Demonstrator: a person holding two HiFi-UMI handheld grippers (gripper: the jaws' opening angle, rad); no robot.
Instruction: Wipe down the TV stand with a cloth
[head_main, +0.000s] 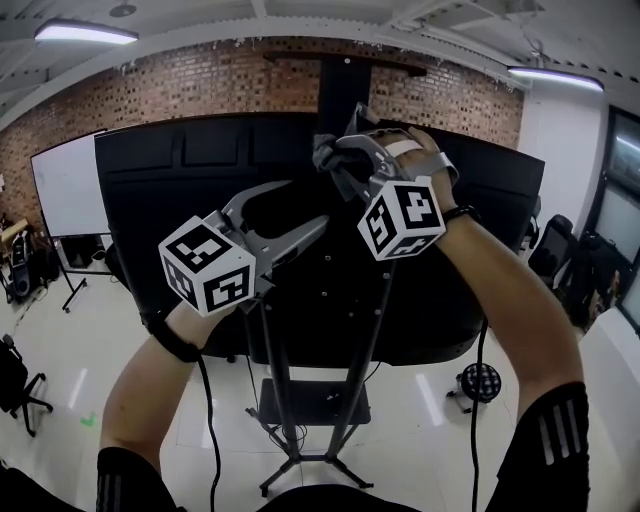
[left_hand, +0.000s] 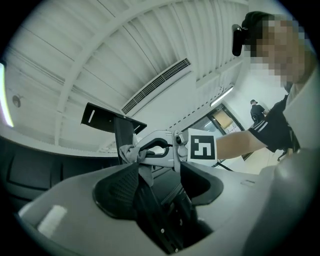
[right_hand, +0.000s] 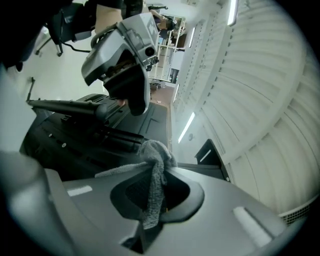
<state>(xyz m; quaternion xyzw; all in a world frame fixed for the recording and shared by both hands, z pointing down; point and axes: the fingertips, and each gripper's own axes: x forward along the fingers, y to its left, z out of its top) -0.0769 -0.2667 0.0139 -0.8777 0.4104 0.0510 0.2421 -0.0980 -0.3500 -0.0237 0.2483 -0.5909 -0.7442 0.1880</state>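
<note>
Right gripper view: right hand-held gripper (right_hand: 159, 175) pinches cloth (right_hand: 155, 151) (lengthwise along jaws).

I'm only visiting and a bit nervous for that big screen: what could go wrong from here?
The cloth hangs loosely from the right gripper's shut jaws, so it might slip out when it is rubbed on the stand's column. The left gripper, open and empty, sits close to the TV's back; a bump could scratch or rock it. The dangling cable might snag on the stand.
</note>
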